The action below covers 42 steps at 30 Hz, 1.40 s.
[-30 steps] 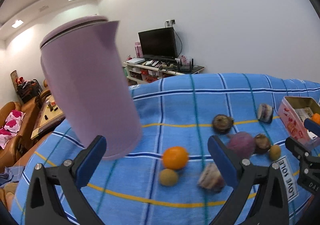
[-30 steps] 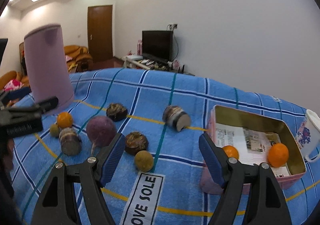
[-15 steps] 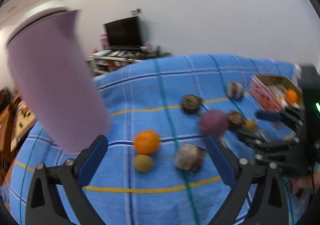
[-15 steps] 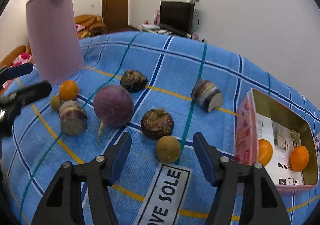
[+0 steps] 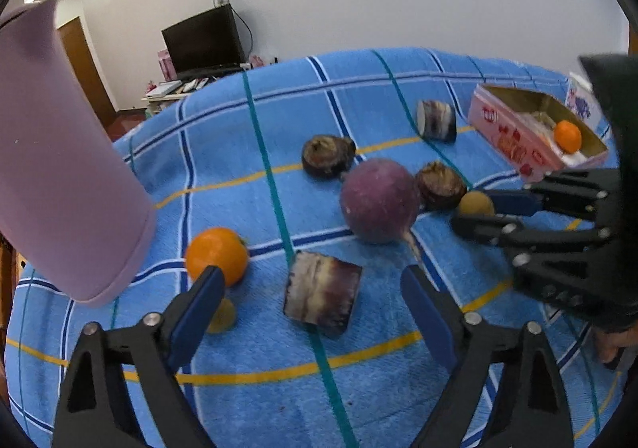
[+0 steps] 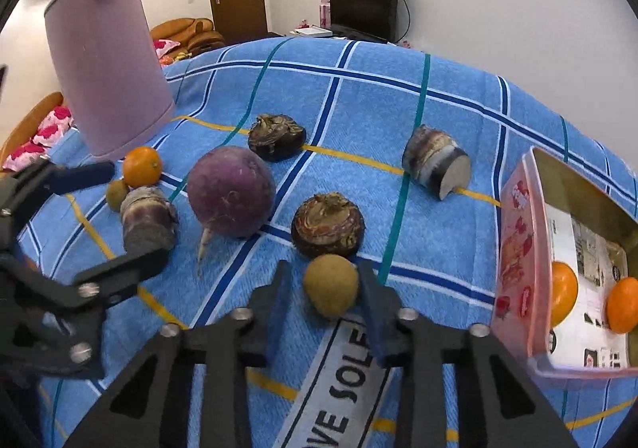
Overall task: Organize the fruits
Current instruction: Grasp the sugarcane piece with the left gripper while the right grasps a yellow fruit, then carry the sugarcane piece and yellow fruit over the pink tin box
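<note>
On the blue checked cloth my right gripper is shut on a small brown round fruit, which rests on the cloth beside the "LOVE SOLE" label. The left wrist view shows that fruit between the right gripper's fingers too. My left gripper hangs low over the cloth, its jaws closing. A cut taro piece lies between them, untouched. An orange and a second small brown fruit sit by its left finger. A pink tin at the right holds two oranges.
A purple turnip, two whole taro roots and another cut taro piece lie mid-cloth. A tall lilac container stands at the left. A patterned mug stands behind the tin.
My right gripper dropped toward the small brown fruit and closed on it. My left gripper came down and rolled toward the cut taro piece, its jaws narrowing slightly.
</note>
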Each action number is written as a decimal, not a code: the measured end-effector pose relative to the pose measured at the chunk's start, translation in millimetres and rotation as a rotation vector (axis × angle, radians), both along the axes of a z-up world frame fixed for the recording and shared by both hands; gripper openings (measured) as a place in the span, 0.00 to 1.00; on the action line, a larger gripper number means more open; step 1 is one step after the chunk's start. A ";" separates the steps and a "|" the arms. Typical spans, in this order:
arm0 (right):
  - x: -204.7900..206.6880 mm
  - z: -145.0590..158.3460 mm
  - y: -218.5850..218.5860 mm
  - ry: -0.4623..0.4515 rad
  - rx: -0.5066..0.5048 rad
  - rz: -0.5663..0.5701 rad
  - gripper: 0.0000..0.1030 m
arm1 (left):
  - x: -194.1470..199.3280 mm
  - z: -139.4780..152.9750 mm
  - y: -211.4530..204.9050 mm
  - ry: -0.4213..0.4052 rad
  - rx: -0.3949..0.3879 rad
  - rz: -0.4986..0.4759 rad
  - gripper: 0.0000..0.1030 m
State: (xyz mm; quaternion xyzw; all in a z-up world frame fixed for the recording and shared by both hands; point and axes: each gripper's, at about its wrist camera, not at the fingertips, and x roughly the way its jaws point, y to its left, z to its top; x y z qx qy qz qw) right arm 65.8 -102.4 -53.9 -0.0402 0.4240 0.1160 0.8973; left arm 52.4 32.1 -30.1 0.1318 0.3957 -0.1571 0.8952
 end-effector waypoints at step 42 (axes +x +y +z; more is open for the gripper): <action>-64.1 60.4 -22.1 -0.443 0.038 -0.046 0.27 | -19.5 34.0 21.4 -0.293 -0.225 0.226 0.40</action>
